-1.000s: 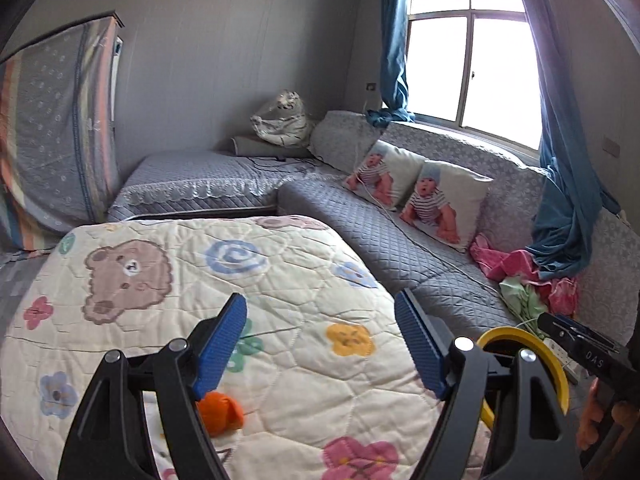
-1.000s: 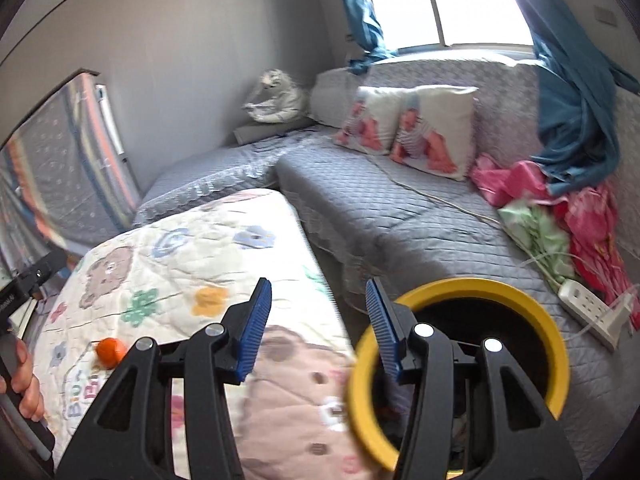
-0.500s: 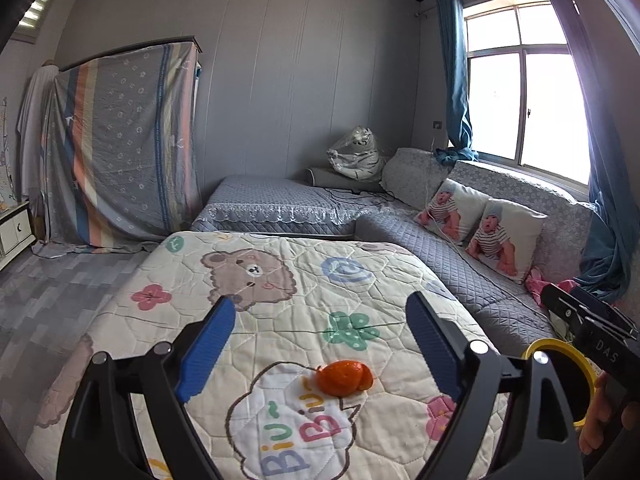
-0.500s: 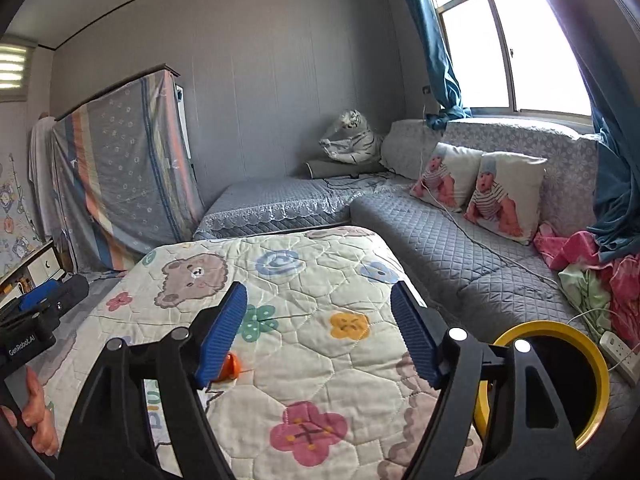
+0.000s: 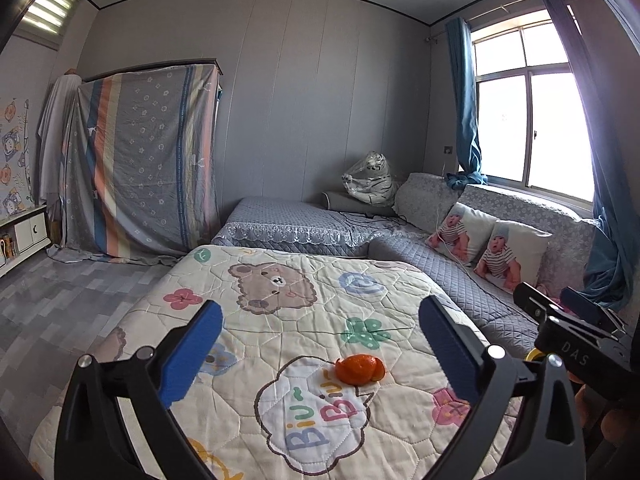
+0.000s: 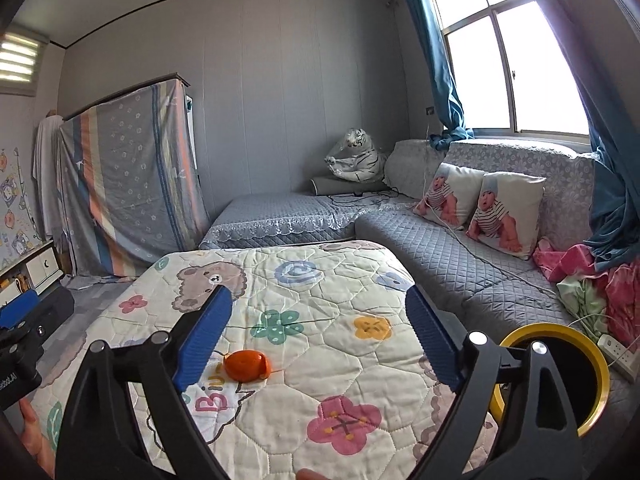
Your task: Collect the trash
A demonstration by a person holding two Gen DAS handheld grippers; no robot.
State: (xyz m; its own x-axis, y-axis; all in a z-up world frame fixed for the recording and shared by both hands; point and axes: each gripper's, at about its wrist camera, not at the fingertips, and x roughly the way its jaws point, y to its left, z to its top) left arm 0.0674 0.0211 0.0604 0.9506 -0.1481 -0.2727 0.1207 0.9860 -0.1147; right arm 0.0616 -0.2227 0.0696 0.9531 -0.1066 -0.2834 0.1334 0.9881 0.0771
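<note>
Lying alone on the cartoon-print quilt (image 5: 280,320), toward its near edge beside the lettered cloud patch, an orange peel (image 5: 360,368) is the trash to collect. Both tools face it: the left gripper (image 5: 318,344) and right gripper (image 6: 318,334) have jaws opening wide with nothing between them, seemingly readied for a pickup. A yellow-rimmed bin (image 6: 560,376) waits off the quilt's right edge, partly hidden behind the right gripper's frame; its contents cannot be made out.
</note>
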